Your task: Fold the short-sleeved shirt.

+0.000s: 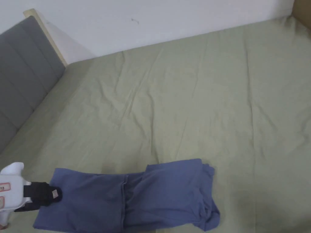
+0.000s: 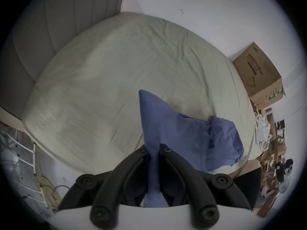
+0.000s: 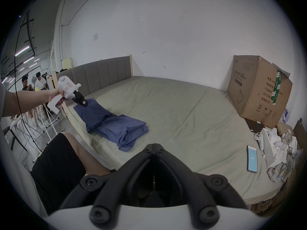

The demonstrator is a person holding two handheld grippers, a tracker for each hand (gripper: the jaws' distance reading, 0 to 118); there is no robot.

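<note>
- The blue short-sleeved shirt lies on the bed, close to the near edge, stretched out as a long band running left to right in the head view.
- Its right end is bunched into several folded layers, with a loose flap hanging toward the bed's edge; its left end lies flatter.
- The left gripper, a white body with black jaws, is at the left end of the shirt. In the left gripper view its jaws are closed tight on a strip of the blue cloth, which runs up between them and rises to a point beyond the tips.
- In the right gripper view a hand grips the left gripper's handle, and the cloth slopes up from the bed to the jaws there.
- The right gripper is held off the near side of the bed, well apart from the shirt; its jaws meet at the tips with nothing between them.
- A grey padded headboard stands at the left end of the bed, against a white wall.
- A large cardboard box sits at the far right corner of the bed.
- Near the bed's right edge lie a phone, a white controller and a heap of pale clothes.
- Two people sit in the background beyond the headboard.
</note>
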